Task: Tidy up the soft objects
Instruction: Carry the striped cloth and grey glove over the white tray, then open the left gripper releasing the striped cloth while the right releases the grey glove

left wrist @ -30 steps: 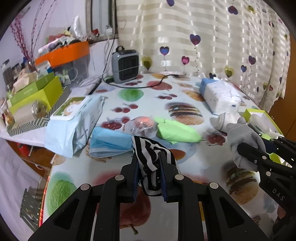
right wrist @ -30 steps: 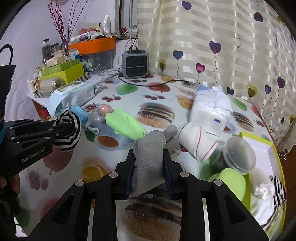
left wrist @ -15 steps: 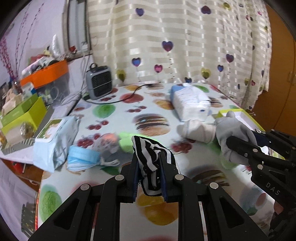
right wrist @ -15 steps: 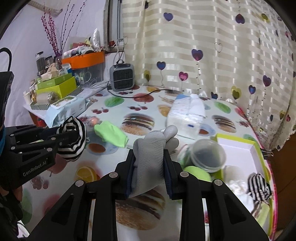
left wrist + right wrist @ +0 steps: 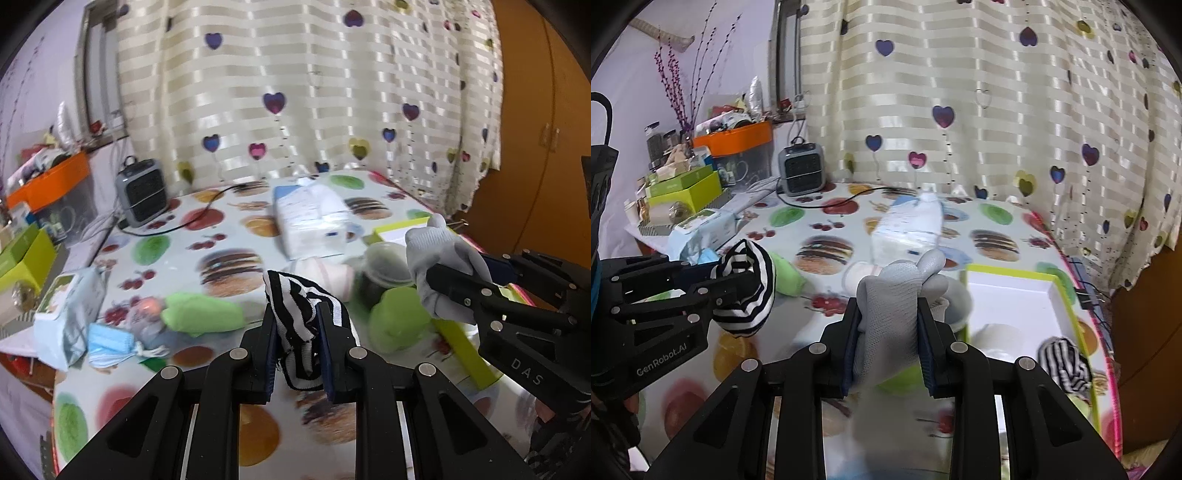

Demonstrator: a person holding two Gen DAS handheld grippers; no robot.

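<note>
Both loads now swing toward the green-rimmed box.
Our left tongs pinch the striped sock, our right tongs pinch the grey glove; both have drawn nearer the box, so drop-off looks next.

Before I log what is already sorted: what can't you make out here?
- Box contents: right wrist view, blurred; only a striped sock reads; right gripper and grey glove hide its near-left corner.
- Jar: left wrist view, motion blur.
- Left gripper's striped sock: bunched, length hidden.
</note>
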